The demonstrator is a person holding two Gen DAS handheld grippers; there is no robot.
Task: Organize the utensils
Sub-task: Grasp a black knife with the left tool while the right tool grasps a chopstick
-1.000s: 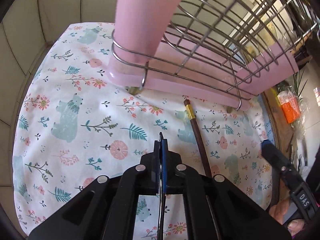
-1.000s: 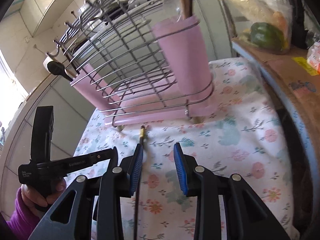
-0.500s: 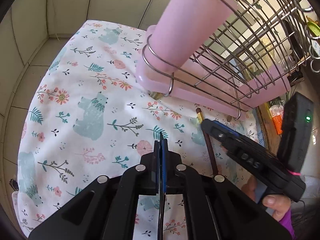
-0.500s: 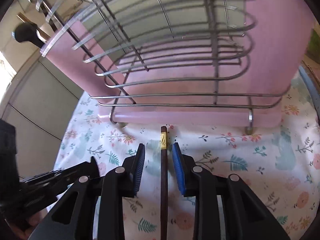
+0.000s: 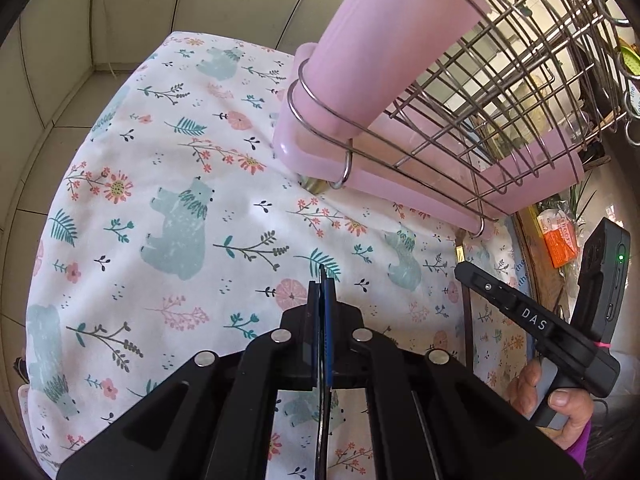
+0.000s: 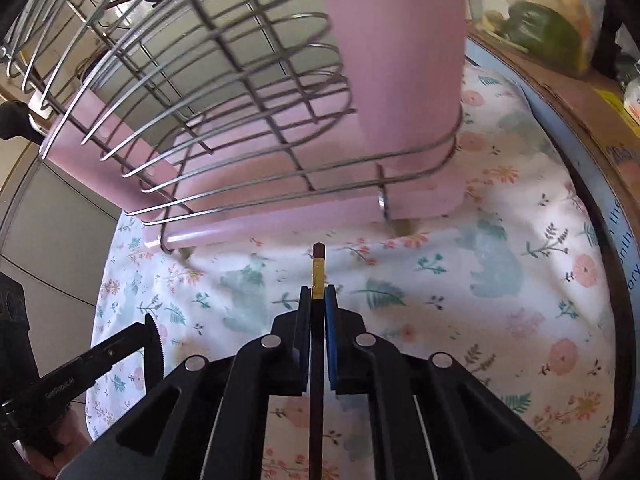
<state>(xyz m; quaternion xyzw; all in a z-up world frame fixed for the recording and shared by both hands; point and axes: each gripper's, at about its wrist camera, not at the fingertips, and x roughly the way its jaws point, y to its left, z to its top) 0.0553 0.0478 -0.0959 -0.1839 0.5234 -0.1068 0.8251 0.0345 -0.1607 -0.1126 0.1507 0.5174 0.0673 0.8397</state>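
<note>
**Right jaws closing on a chopstick by the rack**

While I am looking through the left wrist camera, the left gripper [image 5: 321, 280] is hanging shut and empty over the floral cloth [image 5: 168, 168], near the pink dish rack [image 5: 400, 120].

Through the right wrist camera, the right gripper [image 6: 318, 300] has just been closing and is pinching the brown chopstick [image 6: 318, 272], which is pointing at the rack's front edge.

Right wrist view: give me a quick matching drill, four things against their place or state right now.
Things:
1. chopstick
2. left gripper
3. pink cup
4. floral cloth

States:
A. shut on nothing
B. spread under the rack
C. clamped between the right gripper's blue pads
D. standing in the wire rack's end holder

Pairs: 1-C, 2-A, 3-D, 4-B
</note>
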